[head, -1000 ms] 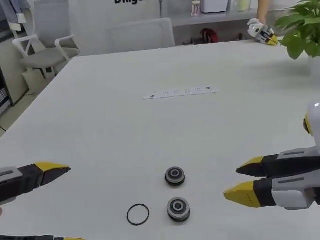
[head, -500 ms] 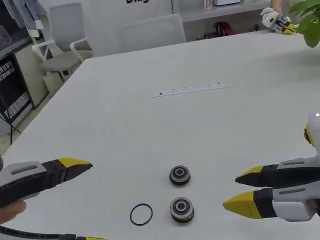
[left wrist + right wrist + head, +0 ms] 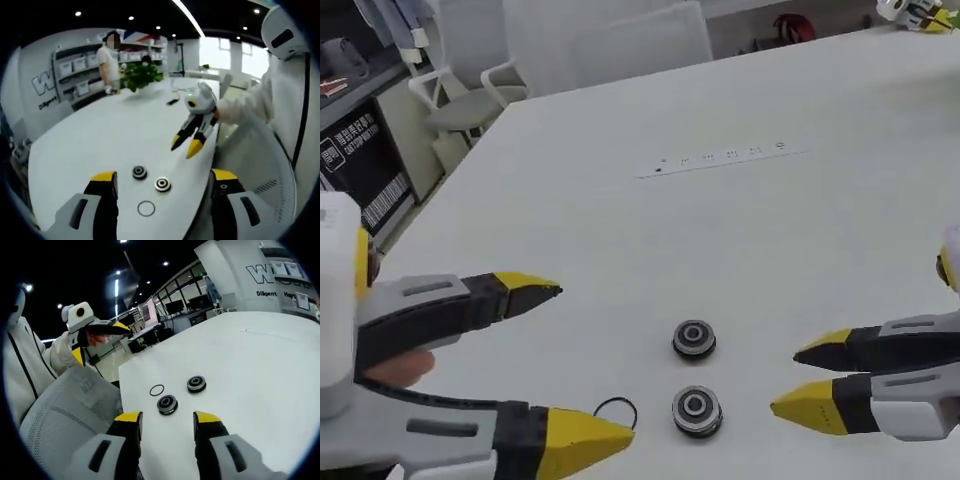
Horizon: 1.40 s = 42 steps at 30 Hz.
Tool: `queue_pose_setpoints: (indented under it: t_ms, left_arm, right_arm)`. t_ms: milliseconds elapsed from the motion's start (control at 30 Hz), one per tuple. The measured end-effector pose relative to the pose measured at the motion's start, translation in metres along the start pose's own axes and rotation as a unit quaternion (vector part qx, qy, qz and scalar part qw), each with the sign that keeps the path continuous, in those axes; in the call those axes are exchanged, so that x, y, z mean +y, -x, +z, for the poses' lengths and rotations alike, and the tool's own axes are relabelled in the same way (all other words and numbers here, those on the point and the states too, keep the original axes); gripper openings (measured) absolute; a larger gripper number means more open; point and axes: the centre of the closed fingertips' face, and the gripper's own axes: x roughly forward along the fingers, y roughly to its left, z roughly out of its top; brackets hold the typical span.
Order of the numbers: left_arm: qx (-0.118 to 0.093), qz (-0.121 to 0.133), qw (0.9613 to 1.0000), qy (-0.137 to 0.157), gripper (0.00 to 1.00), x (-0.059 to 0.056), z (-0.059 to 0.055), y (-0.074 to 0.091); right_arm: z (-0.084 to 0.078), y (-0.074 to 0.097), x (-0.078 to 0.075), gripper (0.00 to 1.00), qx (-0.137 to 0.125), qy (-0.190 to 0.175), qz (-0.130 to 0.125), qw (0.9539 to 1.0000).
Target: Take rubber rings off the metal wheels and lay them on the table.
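Two small metal wheels (image 3: 694, 340) (image 3: 697, 411) lie flat on the white table (image 3: 620, 230) near its front edge. A loose black rubber ring (image 3: 617, 410) lies just left of the nearer wheel, partly behind my left gripper's lower jaw. The left gripper (image 3: 596, 360) is open, left of the wheels and above the table. My right gripper (image 3: 784, 378) is open to their right, jaws pointing at them. Along the left gripper view sit both wheels (image 3: 139, 172) (image 3: 162, 184), the ring (image 3: 146, 208) and the right gripper (image 3: 182, 151). The right gripper view has the wheels (image 3: 196, 384) (image 3: 167, 404) and ring (image 3: 156, 390).
A flat white socket strip (image 3: 725, 158) is set into the table's middle. Office chairs (image 3: 470, 90) stand at the far left edge. A potted plant (image 3: 140, 75) sits at the table's far end, with a person (image 3: 107, 60) beyond it. A grey mesh chair (image 3: 75, 405) is by the front edge.
My left gripper has come in from the left, closer to the wheels, and its lower jaw now overlaps the ring. The right gripper has barely moved. The head view has tilted down.
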Motion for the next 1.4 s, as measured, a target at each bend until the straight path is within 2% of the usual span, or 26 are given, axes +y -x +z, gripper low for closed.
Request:
queue_pose_setpoints:
  t_ms: [200, 433, 533, 800, 1000, 1133, 1400]
  left_arm:
    - [0.008, -0.008, 0.9999, 0.005, 0.74, -0.002, -0.006, -0.015]
    - [0.020, -0.017, 0.9996, 0.006, 0.72, -0.001, -0.012, -0.029]
    - [0.018, -0.021, 0.9996, 0.007, 0.71, -0.001, -0.013, -0.035]
    - [0.023, -0.042, 0.9988, 0.001, 0.65, -0.005, -0.018, -0.054]
    - [0.034, -0.058, 0.9977, 0.007, 0.63, -0.006, -0.027, -0.066]
    - [0.033, -0.069, 0.9970, 0.011, 0.62, -0.009, -0.027, -0.071]
    - [0.040, -0.078, 0.9960, 0.017, 0.59, -0.007, -0.036, -0.084]
  right_arm:
    - [-0.008, -0.014, 0.005, 0.36, 0.003, 0.010, 0.019, 0.9998]
    - [-0.016, -0.026, 0.000, 0.34, 0.014, 0.016, 0.022, 0.9995]
    - [-0.019, -0.031, -0.002, 0.33, 0.019, 0.026, 0.022, 0.9992]
    - [-0.019, -0.047, -0.002, 0.32, 0.021, 0.041, 0.032, 0.9984]
    - [-0.021, -0.054, -0.004, 0.31, 0.025, 0.042, 0.036, 0.9982]
    - [-0.022, -0.058, -0.005, 0.31, 0.027, 0.042, 0.038, 0.9980]
    - [-0.026, -0.063, -0.006, 0.32, 0.028, 0.044, 0.041, 0.9978]
